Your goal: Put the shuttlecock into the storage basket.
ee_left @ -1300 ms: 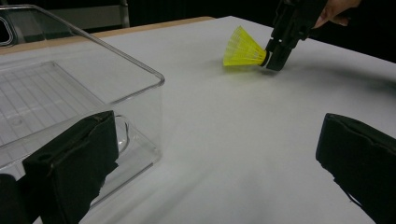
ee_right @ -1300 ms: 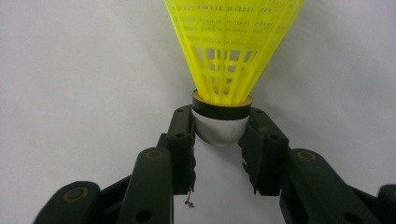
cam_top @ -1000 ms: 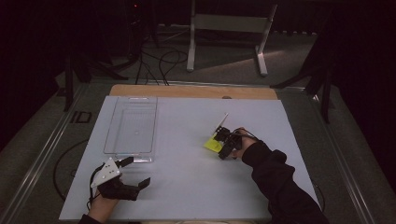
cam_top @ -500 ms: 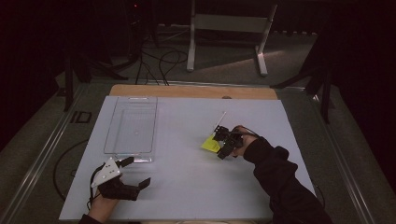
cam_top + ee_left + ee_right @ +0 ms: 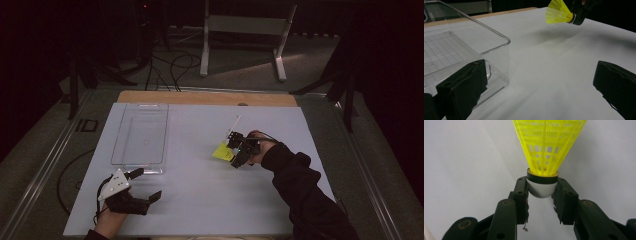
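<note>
Right gripper view: right tool (image 5: 542, 192) clamps the yellow shuttlecock (image 5: 547, 147) by its cork; left tool (image 5: 539, 92) gapes empty.

A white rectangular table sheet (image 5: 200, 200) covers the tabletop. On its left half sits a clear plastic rectangular bin (image 5: 141, 140). Just in front of the bin is the left gripper (image 5: 147, 185). Well apart to the right, the right gripper (image 5: 234, 152) holds a yellow plastic shuttlecock (image 5: 222, 151) above the sheet.
</note>
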Demonstrator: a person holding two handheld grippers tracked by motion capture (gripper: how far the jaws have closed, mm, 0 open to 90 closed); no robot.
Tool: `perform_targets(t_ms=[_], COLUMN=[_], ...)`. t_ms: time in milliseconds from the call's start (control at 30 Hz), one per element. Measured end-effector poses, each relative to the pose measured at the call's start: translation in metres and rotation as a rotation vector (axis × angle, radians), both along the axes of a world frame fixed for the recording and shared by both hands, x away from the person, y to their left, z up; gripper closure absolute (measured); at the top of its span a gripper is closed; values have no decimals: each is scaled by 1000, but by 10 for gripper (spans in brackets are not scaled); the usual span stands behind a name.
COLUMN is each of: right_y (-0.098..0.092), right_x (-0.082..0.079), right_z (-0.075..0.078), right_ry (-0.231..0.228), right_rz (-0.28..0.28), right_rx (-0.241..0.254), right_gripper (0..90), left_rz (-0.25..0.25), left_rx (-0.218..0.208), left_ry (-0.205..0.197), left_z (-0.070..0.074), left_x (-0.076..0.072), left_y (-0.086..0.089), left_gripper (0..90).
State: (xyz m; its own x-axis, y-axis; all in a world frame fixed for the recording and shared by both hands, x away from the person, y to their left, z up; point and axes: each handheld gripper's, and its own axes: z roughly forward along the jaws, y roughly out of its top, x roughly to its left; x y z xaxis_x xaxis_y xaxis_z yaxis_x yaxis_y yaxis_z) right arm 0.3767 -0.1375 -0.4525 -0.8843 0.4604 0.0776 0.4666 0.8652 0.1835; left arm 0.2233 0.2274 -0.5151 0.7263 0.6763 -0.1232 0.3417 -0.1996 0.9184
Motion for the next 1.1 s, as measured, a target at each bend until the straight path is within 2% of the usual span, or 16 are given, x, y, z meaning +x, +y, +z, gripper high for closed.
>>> perform_targets(t_ms=[167,367,533,867,900,1033,1100], right_y=[4,11,18,30,31,39,43], right_x=[0,-2,-4,-5,-6,-5,-6], right_z=[10,21,30,40,41,47,50], right_ry=[-15,-26,-30,-70,-68,-74,-72], right_rz=[18,76,131,235,230,273,273], right_rx=[1,8,42,54,54,64,65], right_gripper=[661,661,661,661,661,662,661], left_rz=[4,-1,-1,-4,-4,-5,-6], left_rx=[-1,2,1,1,0,0,1], left_ry=[1,2,2,4,5,6,6], left_z=[0,0,0,-1,-1,-1,-1], left_x=[0,0,0,1,1,1,1], left_y=[0,0,0,0,0,0,0], left_gripper=[3,4,3,3,3,3,3])
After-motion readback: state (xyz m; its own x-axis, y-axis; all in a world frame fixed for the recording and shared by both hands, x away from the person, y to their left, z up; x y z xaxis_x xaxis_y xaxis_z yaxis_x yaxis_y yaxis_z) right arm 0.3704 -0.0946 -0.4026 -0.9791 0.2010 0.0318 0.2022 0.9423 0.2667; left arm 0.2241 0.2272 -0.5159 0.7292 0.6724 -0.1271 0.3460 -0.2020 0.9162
